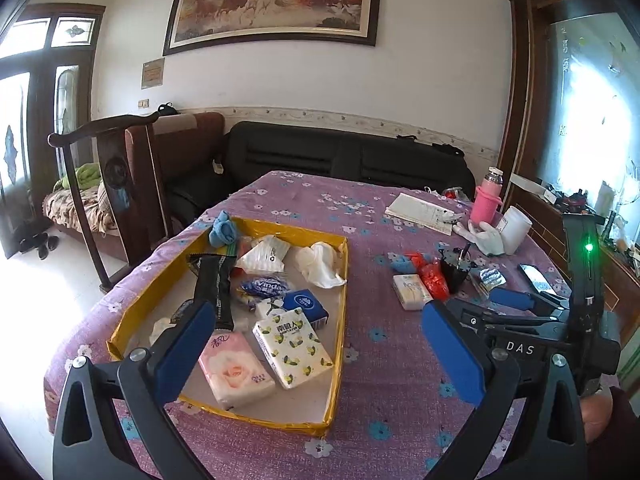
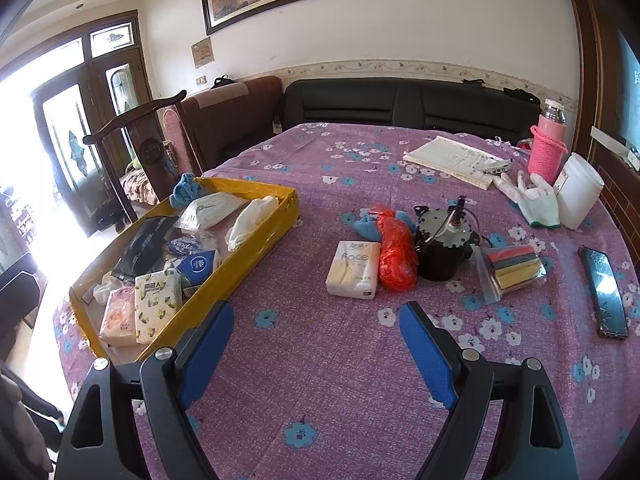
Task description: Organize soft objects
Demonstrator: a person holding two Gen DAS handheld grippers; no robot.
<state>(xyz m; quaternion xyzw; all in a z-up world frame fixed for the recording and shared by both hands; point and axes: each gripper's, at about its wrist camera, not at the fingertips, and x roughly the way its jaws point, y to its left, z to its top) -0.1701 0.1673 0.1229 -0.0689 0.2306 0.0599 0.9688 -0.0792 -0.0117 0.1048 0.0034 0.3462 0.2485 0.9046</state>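
Observation:
A yellow tray (image 1: 260, 420) holds soft things: a pink tissue pack (image 1: 236, 372), a lemon-print tissue pack (image 1: 292, 348), a blue pack (image 1: 306, 304), a long black pack (image 1: 214, 288), a white plastic bag (image 1: 320, 264) and a blue cloth (image 1: 224, 230). My left gripper (image 1: 316, 320) hangs open above the tray's near end, holding nothing. In the right wrist view my right gripper (image 2: 316, 320) stands open over bare cloth, short of a white tissue pack (image 2: 354, 270), a red plastic bag (image 2: 394, 256) and a blue cloth (image 2: 366, 226). The tray (image 2: 240, 264) lies to its left.
On the purple flowered tablecloth (image 2: 320, 400) stand a black motor-like object (image 2: 442, 248), a bag of coloured sponges (image 2: 514, 268), a phone (image 2: 604, 296), a white glove (image 2: 536, 196), a white jar (image 2: 580, 196), a pink bottle (image 2: 548, 148) and papers (image 2: 452, 156). A wooden chair (image 1: 116, 168) and a sofa stand beyond.

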